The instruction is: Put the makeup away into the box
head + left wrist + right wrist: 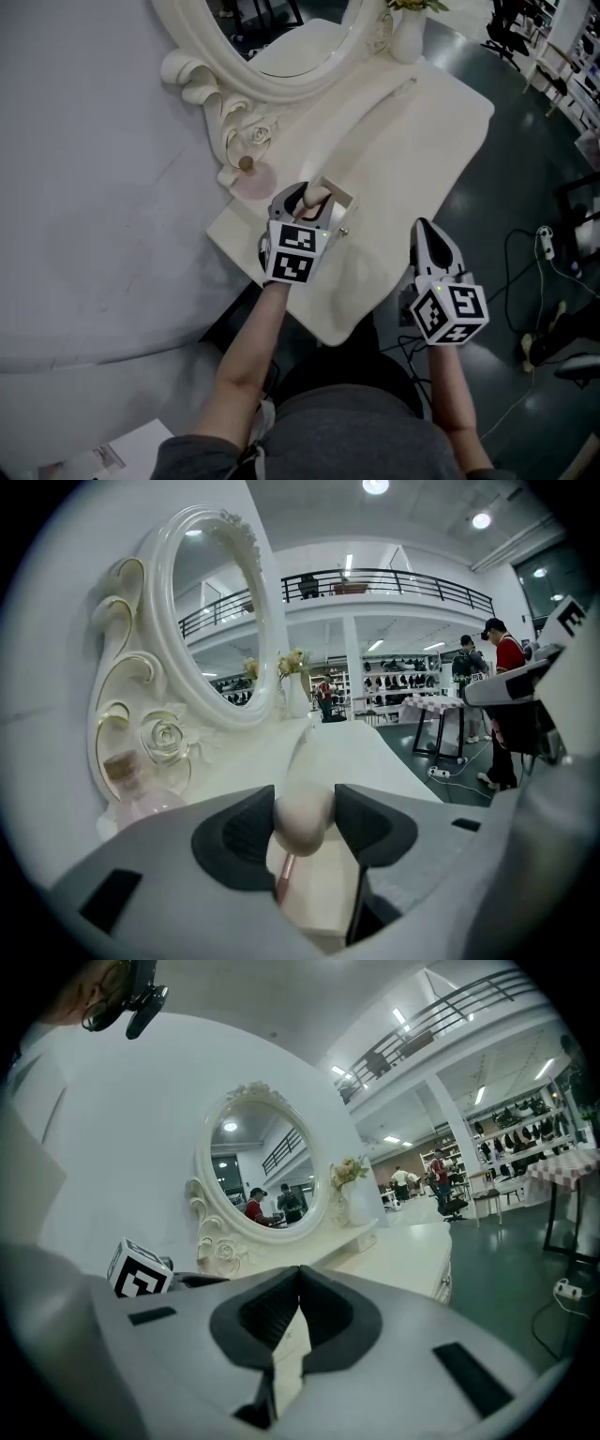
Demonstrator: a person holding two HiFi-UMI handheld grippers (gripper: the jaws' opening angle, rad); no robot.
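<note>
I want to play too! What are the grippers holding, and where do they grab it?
The left gripper pinches what looks like a makeup brush by its rounded beige head, pink handle over the box. The right gripper is shut and empty.

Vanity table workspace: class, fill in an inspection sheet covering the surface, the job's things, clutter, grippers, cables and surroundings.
Surface: white vanity table, mostly bare.
Job's things: small open box near the table's front edge, with a pink stick-like item inside; beige makeup sponge held above the box.
Clutter: corked pink bottle by the mirror base; vase of flowers at the far end.
Grippers: left gripper has its fingers closed on the sponge; right gripper is off the table's front edge, fingers together, empty.
Cables: white cables with a plug on the floor to the right.
Surroundings: ornate oval mirror; open hall with people in the background.
</note>
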